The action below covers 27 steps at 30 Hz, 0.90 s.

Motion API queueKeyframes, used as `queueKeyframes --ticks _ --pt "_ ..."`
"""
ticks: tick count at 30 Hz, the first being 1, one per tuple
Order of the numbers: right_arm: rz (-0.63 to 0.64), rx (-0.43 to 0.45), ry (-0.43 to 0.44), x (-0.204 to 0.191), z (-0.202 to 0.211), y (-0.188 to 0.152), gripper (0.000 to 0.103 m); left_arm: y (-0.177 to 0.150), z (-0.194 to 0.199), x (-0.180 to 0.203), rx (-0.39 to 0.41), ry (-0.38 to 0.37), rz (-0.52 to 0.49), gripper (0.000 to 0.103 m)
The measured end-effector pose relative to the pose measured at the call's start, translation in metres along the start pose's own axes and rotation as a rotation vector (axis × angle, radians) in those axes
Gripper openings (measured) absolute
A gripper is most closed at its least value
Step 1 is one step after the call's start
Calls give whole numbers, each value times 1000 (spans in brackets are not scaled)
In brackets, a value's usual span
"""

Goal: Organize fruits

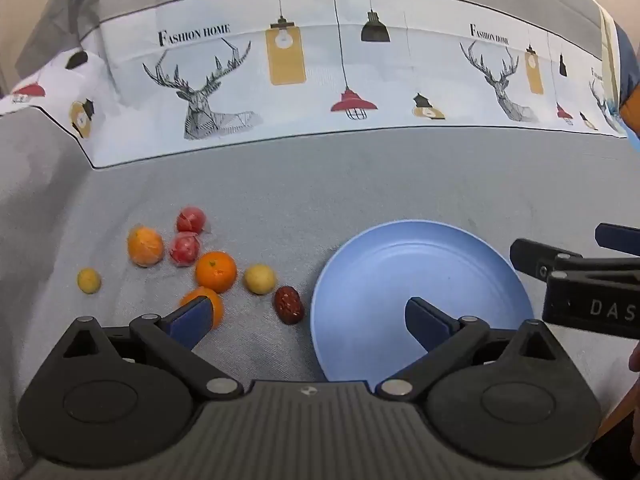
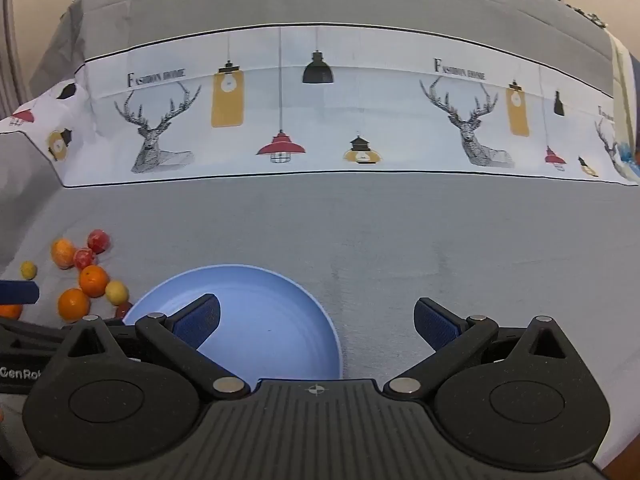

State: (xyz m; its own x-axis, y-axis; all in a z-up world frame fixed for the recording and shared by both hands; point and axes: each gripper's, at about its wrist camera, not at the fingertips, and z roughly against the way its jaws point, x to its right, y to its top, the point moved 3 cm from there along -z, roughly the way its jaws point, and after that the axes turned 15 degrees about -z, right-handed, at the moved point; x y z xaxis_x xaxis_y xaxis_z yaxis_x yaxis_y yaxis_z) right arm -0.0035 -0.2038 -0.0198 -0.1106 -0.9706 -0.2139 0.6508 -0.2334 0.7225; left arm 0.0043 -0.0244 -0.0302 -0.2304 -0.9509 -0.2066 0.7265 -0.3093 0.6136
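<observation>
A blue plate [image 1: 420, 264] lies empty on the grey cloth; it also shows in the right wrist view [image 2: 272, 320]. Left of it lie several fruits: oranges [image 1: 216, 271], two red fruits [image 1: 191, 219], two small yellow fruits [image 1: 260, 278] and a dark red date [image 1: 288, 304]. My left gripper [image 1: 308, 316] is open and empty, its left finger in front of an orange [image 1: 218, 304], its right finger over the plate. My right gripper [image 2: 316, 320] is open and empty, its left finger over the plate; it shows at the right edge of the left wrist view [image 1: 580, 276]. The fruits appear at the left in the right wrist view [image 2: 94, 280].
A printed cloth band with deer and lamps [image 1: 320, 72] runs across the back, with grey cloth behind it. The grey cloth [image 2: 440, 248] stretches to the right of the plate. The left gripper's finger [image 2: 18, 292] shows at the left edge of the right wrist view.
</observation>
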Motion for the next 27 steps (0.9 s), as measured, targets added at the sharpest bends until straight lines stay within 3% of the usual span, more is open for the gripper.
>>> queueKeyframes --ticks 10,24,27 --pt "28 25 -47 -2 -5 -1 102 1 -6 2 -27 -16 9 102" --pt "46 -78 -58 -1 -25 -13 101 -2 -13 4 -70 -7 -8 102" --pt "49 -151 -95 3 -36 -21 100 -3 -14 3 -77 -7 2 102"
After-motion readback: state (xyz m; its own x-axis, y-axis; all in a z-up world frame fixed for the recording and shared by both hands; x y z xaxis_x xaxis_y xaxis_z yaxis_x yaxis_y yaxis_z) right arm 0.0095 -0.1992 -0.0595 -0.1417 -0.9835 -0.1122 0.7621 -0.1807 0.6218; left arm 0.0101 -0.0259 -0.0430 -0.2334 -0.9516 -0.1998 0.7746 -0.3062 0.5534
